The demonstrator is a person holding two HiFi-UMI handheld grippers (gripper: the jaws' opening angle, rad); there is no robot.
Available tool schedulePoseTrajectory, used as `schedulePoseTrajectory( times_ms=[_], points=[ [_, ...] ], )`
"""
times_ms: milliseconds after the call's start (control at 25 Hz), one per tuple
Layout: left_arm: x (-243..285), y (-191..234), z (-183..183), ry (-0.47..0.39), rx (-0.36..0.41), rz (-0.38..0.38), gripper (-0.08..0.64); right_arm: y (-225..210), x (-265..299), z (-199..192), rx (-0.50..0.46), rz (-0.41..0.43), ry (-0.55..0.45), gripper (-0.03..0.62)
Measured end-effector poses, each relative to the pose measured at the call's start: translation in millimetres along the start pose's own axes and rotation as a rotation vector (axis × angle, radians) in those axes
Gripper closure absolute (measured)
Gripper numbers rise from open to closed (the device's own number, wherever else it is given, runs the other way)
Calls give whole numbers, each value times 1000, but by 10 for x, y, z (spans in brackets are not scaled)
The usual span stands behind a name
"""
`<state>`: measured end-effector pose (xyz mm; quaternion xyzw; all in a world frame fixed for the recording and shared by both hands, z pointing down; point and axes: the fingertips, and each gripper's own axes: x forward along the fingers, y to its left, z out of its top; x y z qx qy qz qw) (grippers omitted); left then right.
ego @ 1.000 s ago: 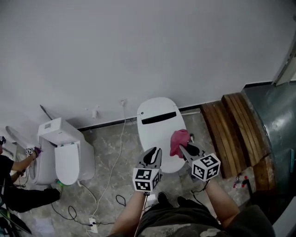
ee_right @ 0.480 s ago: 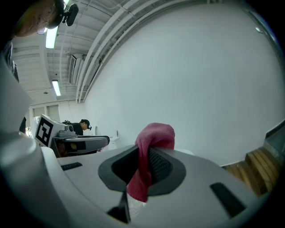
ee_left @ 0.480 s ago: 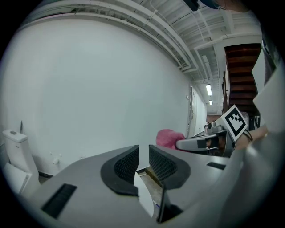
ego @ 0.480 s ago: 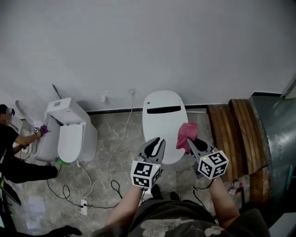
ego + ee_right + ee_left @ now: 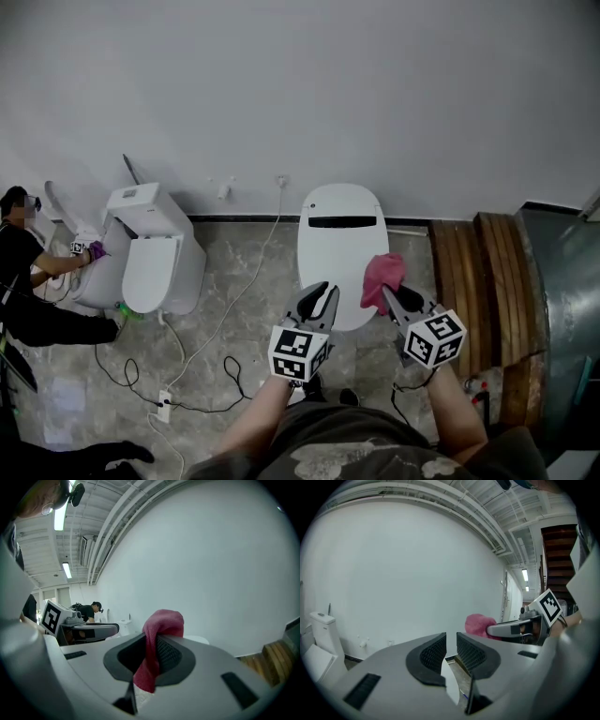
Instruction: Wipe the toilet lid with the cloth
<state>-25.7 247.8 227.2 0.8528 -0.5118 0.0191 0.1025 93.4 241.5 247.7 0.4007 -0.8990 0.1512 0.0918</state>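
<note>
Closed white toilet lid (image 5: 339, 230) against the plain grey wall (image 5: 281, 84), seat down, dark slot near its back edge. The person stands at its front with a gripper in each hand, both pointed roughly toward the wall. Right gripper (image 5: 394, 292): jaws clamped on a pink cloth (image 5: 384, 275), which bunches up above the pads and hangs in a fold below them. Seen from above, the cloth sits over the lid's right front edge; it looks to be held clear of the surface, though that angle does not settle whether it touches. Left gripper (image 5: 317, 292): jaws a narrow gap apart, nothing between the ribbed pads, poised over the front left part of the lid, near the right gripper but apart from it. Marbled floor (image 5: 234, 281) with loose cables (image 5: 202, 361) trailing across it. Stacked wooden boards (image 5: 469, 281) just right of the toilet. Well to the left, a second toilet (image 5: 155, 267), with another person (image 5: 23, 281) in dark clothes crouched beside it.
</note>
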Motion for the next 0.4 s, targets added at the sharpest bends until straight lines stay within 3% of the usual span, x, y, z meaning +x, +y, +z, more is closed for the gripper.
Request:
schedulePoseTrajectory(
  times_ms=[400],
  points=[
    [1,-93,-49,35,-67,-20,482,-95,-75,-42,16,-1,2,549]
  ],
)
